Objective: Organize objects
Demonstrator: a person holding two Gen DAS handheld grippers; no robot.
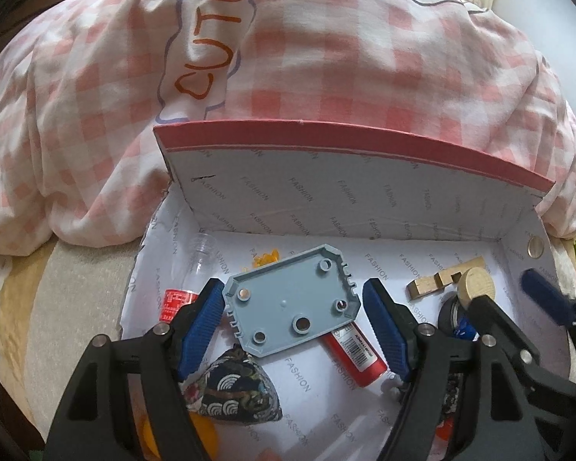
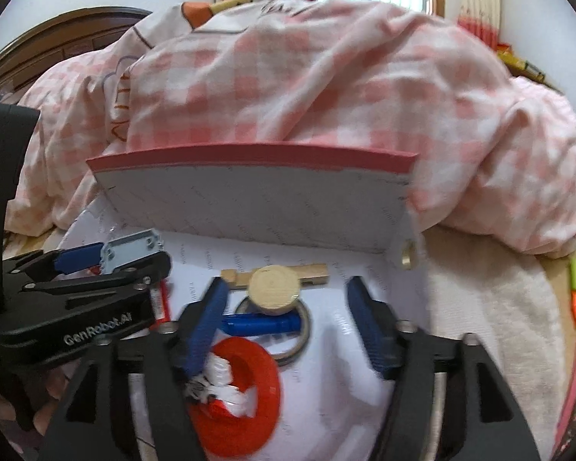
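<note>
A white box with a red rim (image 1: 364, 142) lies open on the bed and holds several items. My left gripper (image 1: 293, 307) is open over the box, its blue pads either side of a grey plastic plate (image 1: 292, 303) that rests on a red tube (image 1: 355, 353). Whether the pads touch the plate I cannot tell. My right gripper (image 2: 284, 311) is open over a wooden disc (image 2: 274, 288), a blue pen (image 2: 263, 324), a tape ring (image 2: 303, 342) and a red ring (image 2: 245, 388). The right gripper also shows in the left wrist view (image 1: 512, 294).
In the box also lie a clear bottle (image 1: 196, 269), a patterned cloth pouch (image 1: 236, 388), a wooden notched bar (image 1: 445, 276) and an orange piece (image 1: 267, 257). A pink checked duvet (image 1: 326, 57) is piled behind the box. The box's raised flap (image 2: 249, 199) stands at the far side.
</note>
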